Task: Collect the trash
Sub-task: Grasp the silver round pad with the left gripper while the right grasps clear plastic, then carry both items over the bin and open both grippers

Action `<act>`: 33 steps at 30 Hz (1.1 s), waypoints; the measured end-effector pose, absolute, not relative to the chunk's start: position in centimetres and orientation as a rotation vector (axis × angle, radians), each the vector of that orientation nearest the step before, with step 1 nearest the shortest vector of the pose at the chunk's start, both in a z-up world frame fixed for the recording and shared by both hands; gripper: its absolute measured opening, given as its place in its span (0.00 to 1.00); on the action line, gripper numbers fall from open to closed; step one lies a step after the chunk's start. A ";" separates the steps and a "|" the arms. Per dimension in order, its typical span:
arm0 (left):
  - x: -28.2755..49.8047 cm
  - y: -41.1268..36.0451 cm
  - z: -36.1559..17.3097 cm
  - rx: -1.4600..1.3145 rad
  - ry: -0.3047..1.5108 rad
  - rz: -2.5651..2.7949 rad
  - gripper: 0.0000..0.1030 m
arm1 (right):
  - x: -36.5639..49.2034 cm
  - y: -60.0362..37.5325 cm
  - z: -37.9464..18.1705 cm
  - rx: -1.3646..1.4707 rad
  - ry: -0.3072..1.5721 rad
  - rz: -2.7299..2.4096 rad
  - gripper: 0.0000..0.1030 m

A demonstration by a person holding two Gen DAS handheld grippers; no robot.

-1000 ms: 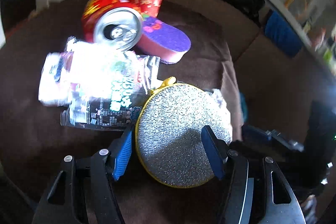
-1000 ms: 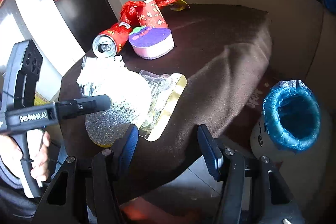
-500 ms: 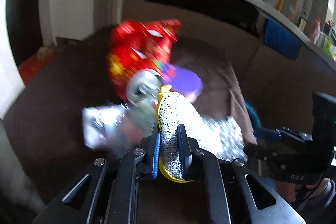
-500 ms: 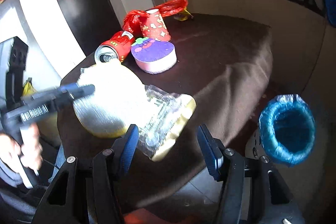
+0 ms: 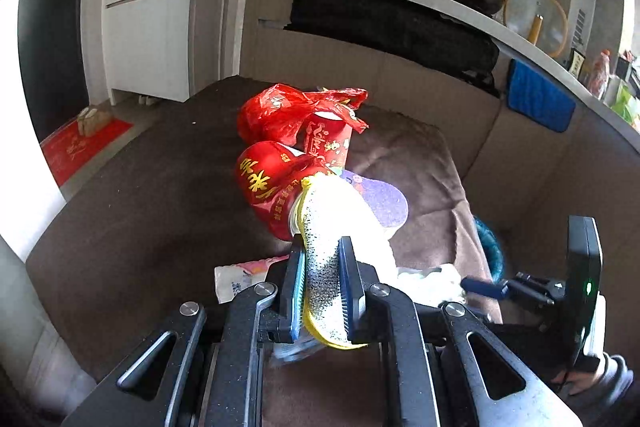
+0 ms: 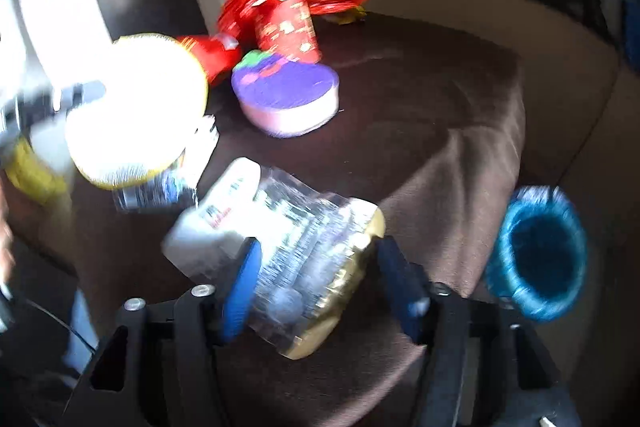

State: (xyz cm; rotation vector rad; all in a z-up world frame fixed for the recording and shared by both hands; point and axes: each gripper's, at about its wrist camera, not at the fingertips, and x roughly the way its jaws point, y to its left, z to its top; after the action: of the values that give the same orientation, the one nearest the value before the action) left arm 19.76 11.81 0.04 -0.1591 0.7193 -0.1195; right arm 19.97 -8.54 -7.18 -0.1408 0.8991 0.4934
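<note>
Silver scrubbing pad pinched edgewise in left gripper, lifted off table. Right gripper closing around clear wrapper at table's near edge; blue bin beside it.

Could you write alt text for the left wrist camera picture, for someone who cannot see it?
The left gripper pinches a round silver scouring pad with a yellow rim, lifted above a brown-covered table. Behind lie a red drink can, a red paper cup and a purple sponge.
</note>
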 end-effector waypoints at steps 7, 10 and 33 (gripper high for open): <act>19.0 10.8 2.1 -0.114 0.682 -0.144 0.15 | 20.4 -9.8 -4.7 -0.024 0.879 0.560 0.10; 18.7 10.1 3.2 -0.093 0.657 -0.155 0.15 | 19.8 -11.1 -2.1 -0.016 0.802 0.544 0.10; 31.5 -15.0 0.4 0.035 0.797 -0.460 0.15 | 23.3 -30.9 1.9 0.076 0.638 0.128 0.09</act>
State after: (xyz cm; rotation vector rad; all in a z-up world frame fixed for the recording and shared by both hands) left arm 31.55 -14.99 0.39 0.0347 0.7972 -0.4604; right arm 23.32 -30.87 1.94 0.0759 0.6382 0.1276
